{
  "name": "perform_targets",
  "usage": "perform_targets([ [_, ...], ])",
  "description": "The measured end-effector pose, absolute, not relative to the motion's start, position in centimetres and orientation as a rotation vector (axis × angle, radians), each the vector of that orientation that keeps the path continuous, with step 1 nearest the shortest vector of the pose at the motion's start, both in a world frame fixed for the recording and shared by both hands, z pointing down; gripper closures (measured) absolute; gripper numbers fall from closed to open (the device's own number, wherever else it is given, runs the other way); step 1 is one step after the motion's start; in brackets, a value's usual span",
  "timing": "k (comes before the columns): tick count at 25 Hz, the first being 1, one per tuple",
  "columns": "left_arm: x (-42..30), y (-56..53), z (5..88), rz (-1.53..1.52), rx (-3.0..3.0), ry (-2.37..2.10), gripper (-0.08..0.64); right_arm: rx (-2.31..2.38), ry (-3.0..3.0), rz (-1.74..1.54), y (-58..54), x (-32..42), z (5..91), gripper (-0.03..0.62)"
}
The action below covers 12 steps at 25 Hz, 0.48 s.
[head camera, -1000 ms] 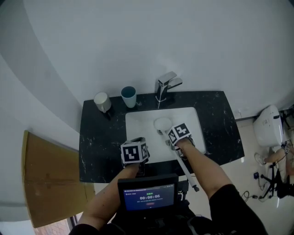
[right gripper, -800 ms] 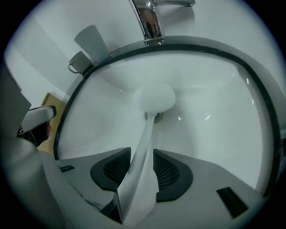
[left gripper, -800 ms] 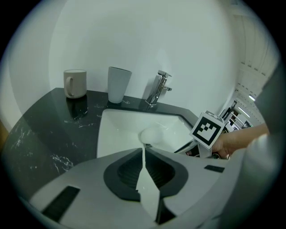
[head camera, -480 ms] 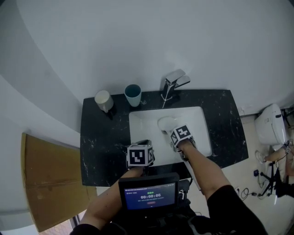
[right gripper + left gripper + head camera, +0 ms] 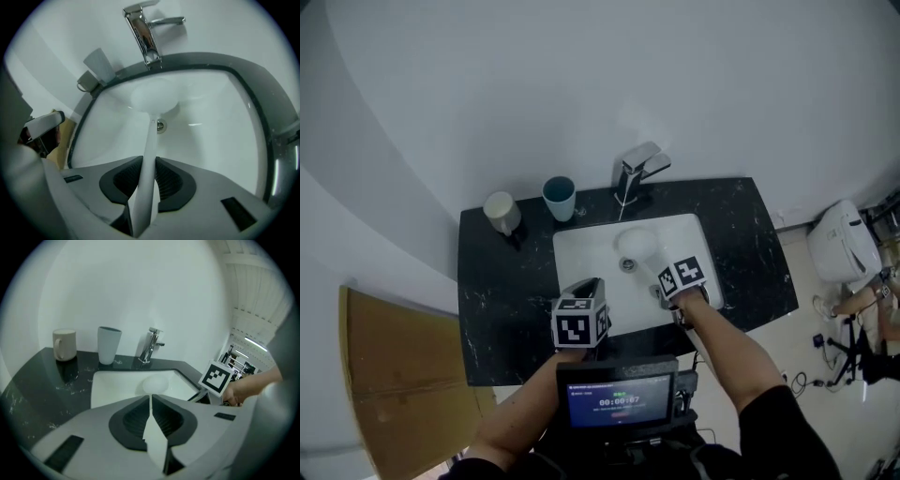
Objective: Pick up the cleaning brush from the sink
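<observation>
The white cleaning brush (image 5: pixel 636 244) lies in the white sink (image 5: pixel 581 246), its round head (image 5: pixel 154 96) near the drain and its long handle (image 5: pixel 150 145) running toward the front right. My right gripper (image 5: pixel 666 286) points steeply down into the basin. Its jaws are closing with the handle between them, and the dark pads (image 5: pixel 169 178) press on it in the right gripper view. My left gripper (image 5: pixel 591 284) hovers over the sink's front left edge, shut and holding nothing (image 5: pixel 150 404).
A chrome faucet (image 5: pixel 636 173) stands behind the basin on the black stone counter (image 5: pixel 502 300). A beige mug (image 5: pixel 502 212) and a teal cup (image 5: pixel 560 198) sit at the back left. Cardboard (image 5: pixel 384 375) leans at the left; a toilet (image 5: pixel 839 248) is at the right.
The left gripper has lifted a little and tipped up at the sink's front edge. The right gripper stays low over the brush handle, shifted slightly toward the front right.
</observation>
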<state>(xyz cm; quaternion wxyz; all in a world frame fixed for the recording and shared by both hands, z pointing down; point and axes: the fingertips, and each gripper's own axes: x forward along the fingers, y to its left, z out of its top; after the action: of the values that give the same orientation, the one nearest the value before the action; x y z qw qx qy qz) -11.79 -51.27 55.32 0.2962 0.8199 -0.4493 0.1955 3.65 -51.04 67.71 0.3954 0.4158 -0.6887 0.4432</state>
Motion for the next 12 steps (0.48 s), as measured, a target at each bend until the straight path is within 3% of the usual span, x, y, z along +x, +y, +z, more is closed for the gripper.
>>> perform_targets([
  [6,-10.2,-48.5,50.2,0.42,2.353,-1.235,0.528,1.141,-2.058,1.02,-48.0,3.7,58.5,0.515],
  [12,-6.4,-40.9,45.1,0.261,2.464,-1.331,0.557,1.234,-2.282,0.845,-41.1,9.0,52.2,0.515],
])
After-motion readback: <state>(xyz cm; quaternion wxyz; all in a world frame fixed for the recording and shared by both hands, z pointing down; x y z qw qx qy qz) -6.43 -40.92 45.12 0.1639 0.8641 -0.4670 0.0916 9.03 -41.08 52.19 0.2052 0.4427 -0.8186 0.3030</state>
